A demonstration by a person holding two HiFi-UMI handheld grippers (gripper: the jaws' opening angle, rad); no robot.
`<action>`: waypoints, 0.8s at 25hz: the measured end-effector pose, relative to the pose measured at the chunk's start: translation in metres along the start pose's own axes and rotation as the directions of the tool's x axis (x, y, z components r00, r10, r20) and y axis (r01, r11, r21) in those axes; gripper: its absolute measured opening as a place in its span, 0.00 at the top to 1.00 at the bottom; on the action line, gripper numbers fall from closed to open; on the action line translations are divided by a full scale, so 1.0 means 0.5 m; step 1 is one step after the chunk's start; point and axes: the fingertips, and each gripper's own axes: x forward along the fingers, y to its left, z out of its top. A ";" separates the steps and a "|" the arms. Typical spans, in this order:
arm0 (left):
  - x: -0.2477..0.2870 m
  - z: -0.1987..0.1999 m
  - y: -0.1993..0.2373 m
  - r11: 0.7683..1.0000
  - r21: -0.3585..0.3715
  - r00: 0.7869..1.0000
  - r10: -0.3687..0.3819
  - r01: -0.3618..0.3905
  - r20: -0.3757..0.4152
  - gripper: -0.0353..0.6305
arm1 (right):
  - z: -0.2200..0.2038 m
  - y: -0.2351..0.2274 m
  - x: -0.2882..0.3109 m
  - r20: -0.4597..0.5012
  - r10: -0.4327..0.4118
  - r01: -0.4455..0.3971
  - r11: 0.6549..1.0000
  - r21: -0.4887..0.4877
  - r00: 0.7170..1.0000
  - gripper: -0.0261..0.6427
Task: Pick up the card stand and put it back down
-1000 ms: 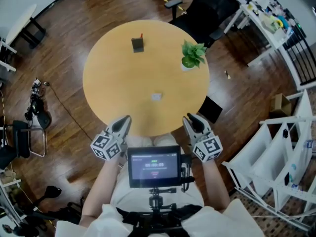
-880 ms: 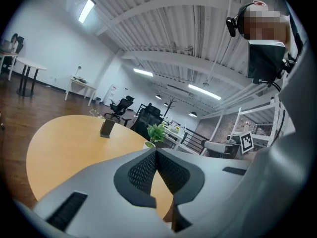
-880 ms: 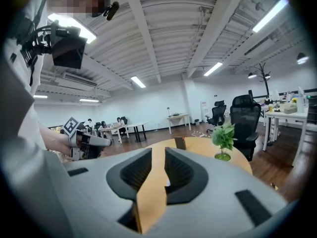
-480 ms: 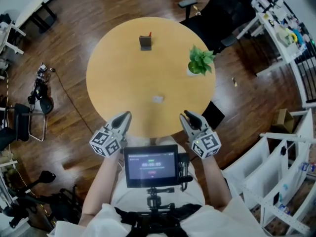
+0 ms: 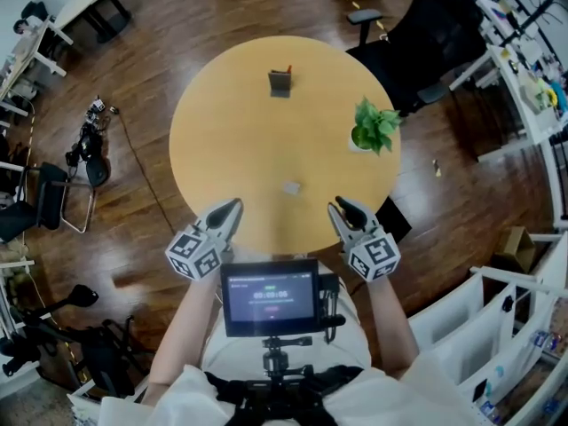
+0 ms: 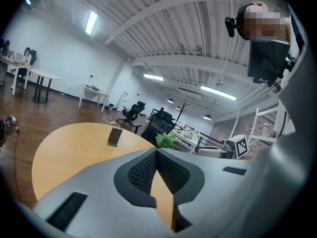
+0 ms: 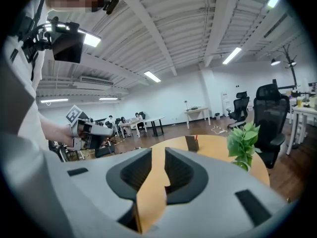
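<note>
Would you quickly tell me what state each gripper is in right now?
Left gripper: closed, tips together, holding nothing.
Right gripper: slightly open, holding nothing.

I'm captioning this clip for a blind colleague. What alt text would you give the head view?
Seen from above, a person holds an empty left claw and right claw at the near edge of a round wooden table. A dark card stand sits at the far side, a potted plant at the right and a small pale item near the middle.
</note>
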 end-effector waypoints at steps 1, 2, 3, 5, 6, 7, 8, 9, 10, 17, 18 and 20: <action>0.001 0.001 -0.001 1.000 -0.001 1.000 0.009 -0.009 0.002 0.96 | 0.000 -0.005 0.003 -0.004 0.008 -0.008 1.000 -0.001 1.000 0.82; 0.002 0.002 -0.003 1.000 -0.002 1.000 0.018 -0.018 0.005 0.96 | 0.000 -0.009 0.007 -0.010 0.018 -0.018 1.000 0.000 1.000 0.82; 0.004 0.002 -0.004 1.000 -0.004 1.000 0.026 -0.026 0.007 0.96 | -0.002 -0.014 0.010 -0.014 0.029 -0.029 1.000 0.002 0.999 0.82; 0.010 0.003 -0.008 0.999 -0.009 0.999 0.042 -0.042 0.011 0.96 | -0.005 -0.023 0.018 -0.021 0.050 -0.050 0.999 0.002 0.999 0.82; 0.014 0.002 -0.009 0.999 -0.011 0.999 0.049 -0.049 0.012 0.96 | -0.006 -0.029 0.021 -0.022 0.060 -0.060 0.998 0.000 0.998 0.82; 0.017 -0.002 -0.009 0.998 -0.013 0.998 0.057 -0.057 0.012 0.96 | -0.007 -0.034 0.025 -0.024 0.069 -0.069 0.998 -0.003 0.997 0.82; 0.021 -0.006 -0.009 0.998 -0.014 0.998 0.065 -0.065 0.012 0.96 | -0.010 -0.039 0.027 -0.028 0.078 -0.078 0.997 -0.006 0.997 0.82; 0.024 -0.012 -0.009 0.997 -0.013 0.997 0.073 -0.073 0.012 0.96 | -0.014 -0.044 0.029 -0.032 0.087 -0.087 0.996 -0.006 0.996 0.82; 0.028 -0.016 -0.009 0.997 -0.012 0.997 0.081 -0.081 0.012 0.96 | -0.018 -0.050 0.031 -0.036 0.096 -0.096 0.995 -0.005 0.995 0.82; 0.031 -0.036 -0.006 0.988 -0.034 0.989 0.149 -0.148 0.020 0.96 | -0.052 -0.082 0.050 -0.080 0.140 -0.141 0.990 -0.004 0.987 0.82; 0.031 -0.039 -0.003 0.987 -0.039 0.987 0.158 -0.157 0.017 0.96 | -0.054 -0.083 0.055 -0.087 0.148 -0.149 0.989 -0.006 0.985 0.82; 0.036 -0.045 0.001 0.985 -0.047 0.986 0.165 -0.165 0.009 0.96 | -0.059 -0.088 0.065 -0.103 0.157 -0.159 0.987 -0.010 0.982 0.82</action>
